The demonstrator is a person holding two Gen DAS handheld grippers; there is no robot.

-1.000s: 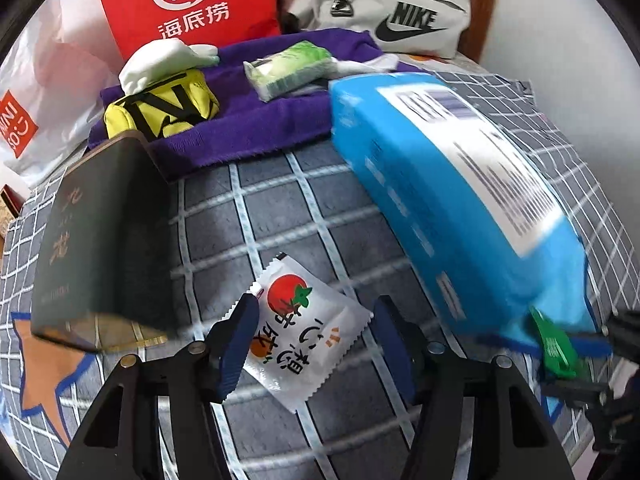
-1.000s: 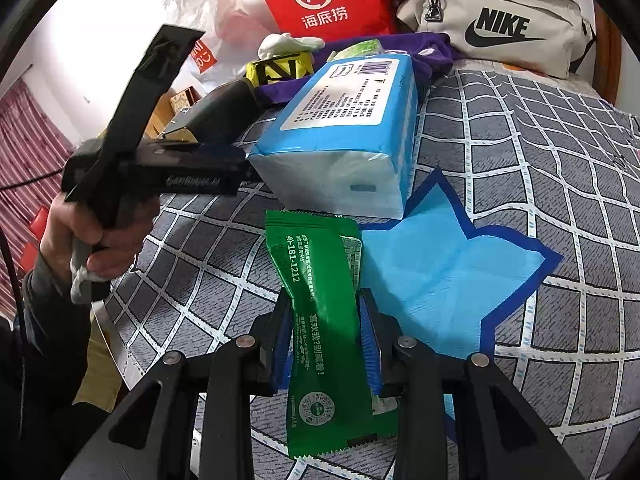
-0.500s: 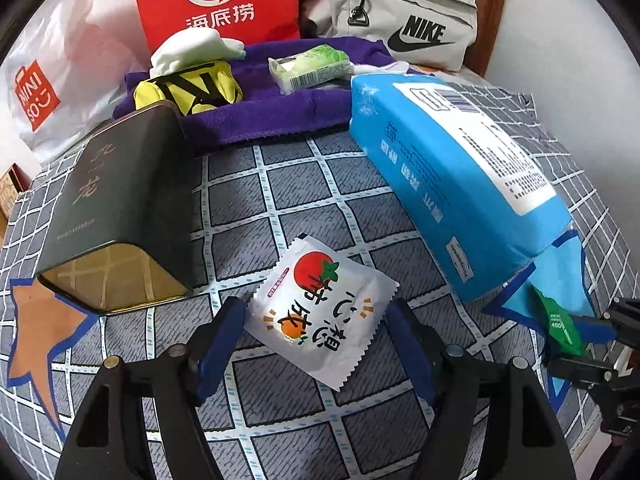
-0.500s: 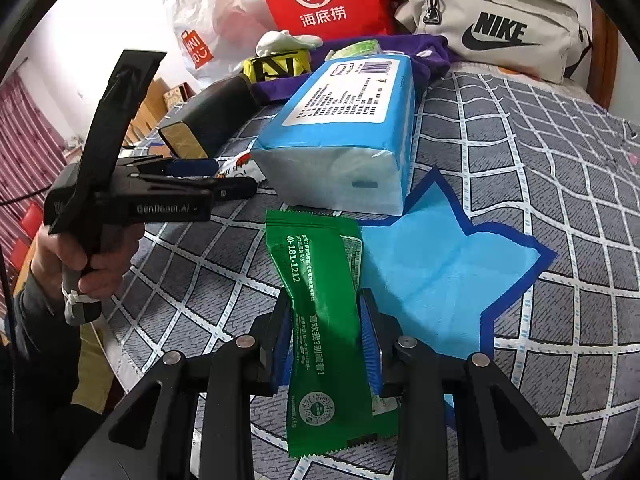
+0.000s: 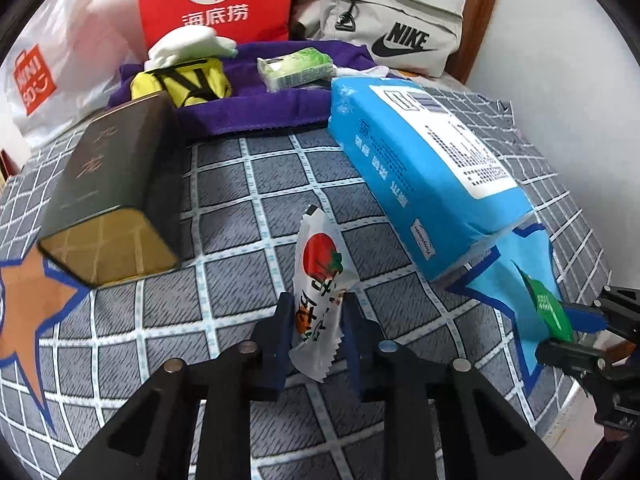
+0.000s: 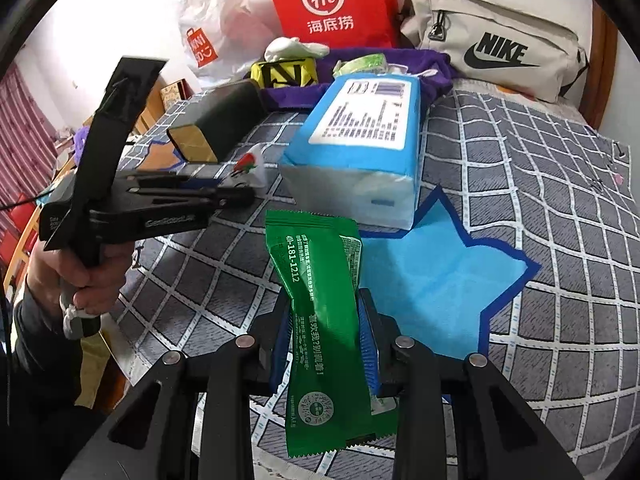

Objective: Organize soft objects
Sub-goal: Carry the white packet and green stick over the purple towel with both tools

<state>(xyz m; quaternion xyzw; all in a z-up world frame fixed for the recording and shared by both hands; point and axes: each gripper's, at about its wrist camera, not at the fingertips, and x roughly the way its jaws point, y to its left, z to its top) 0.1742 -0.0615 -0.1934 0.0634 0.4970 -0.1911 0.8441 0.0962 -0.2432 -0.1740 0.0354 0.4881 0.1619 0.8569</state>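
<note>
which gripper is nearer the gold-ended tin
Left. The left gripper, closing on a tomato sachet, sits just right of the tin. The right gripper, holding a green sachet, is over by the blue star, past the tissue pack.

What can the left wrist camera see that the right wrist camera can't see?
Only the left wrist view shows the whole orange star patch. Only the right wrist view shows the person's hand and the striped curtain. Both show the white tomato packet between the closing left gripper, the green packet in the right gripper, the blue tissue pack and the dark tin.
</note>
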